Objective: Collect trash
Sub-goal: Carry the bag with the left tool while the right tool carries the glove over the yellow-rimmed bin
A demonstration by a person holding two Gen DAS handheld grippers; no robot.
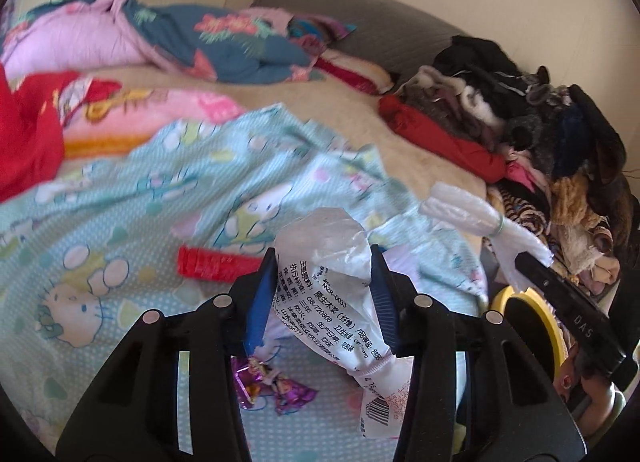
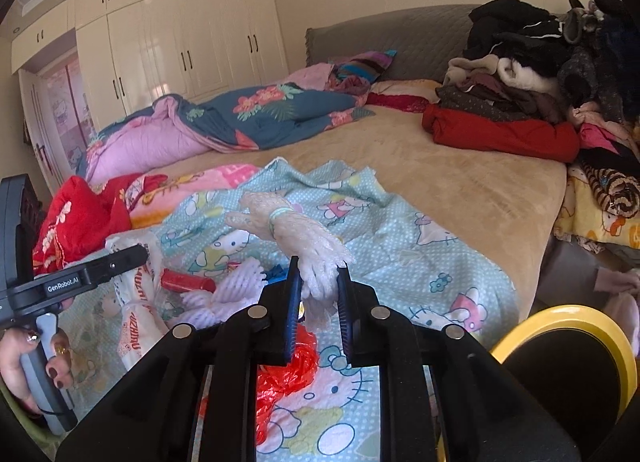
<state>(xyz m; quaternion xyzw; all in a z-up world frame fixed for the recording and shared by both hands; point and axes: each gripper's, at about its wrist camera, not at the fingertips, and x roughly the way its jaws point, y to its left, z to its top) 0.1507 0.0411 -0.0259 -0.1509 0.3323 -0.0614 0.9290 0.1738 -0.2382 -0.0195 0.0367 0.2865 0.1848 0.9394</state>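
My left gripper [image 1: 324,262] is shut on a white printed plastic wrapper [image 1: 336,298] and holds it above the Hello Kitty sheet [image 1: 120,197]. The wrapper also shows in the right wrist view [image 2: 136,298], held by the left gripper [image 2: 138,254]. My right gripper [image 2: 318,270] is shut on a white bubble-wrap roll with a rubber band [image 2: 296,229]; the roll also shows in the left wrist view [image 1: 460,209]. On the sheet lie a red tube [image 1: 216,264], a purple candy wrapper [image 1: 272,386], a red plastic bag [image 2: 284,366] and white foam netting [image 2: 236,286].
A yellow-rimmed bin with a black liner [image 2: 568,358] stands at the bed's right side; its rim also shows in the left wrist view [image 1: 552,322]. A heap of clothes [image 2: 540,73] fills the bed's far right. Folded quilts [image 2: 224,121] lie at the back left, before white wardrobes [image 2: 168,37].
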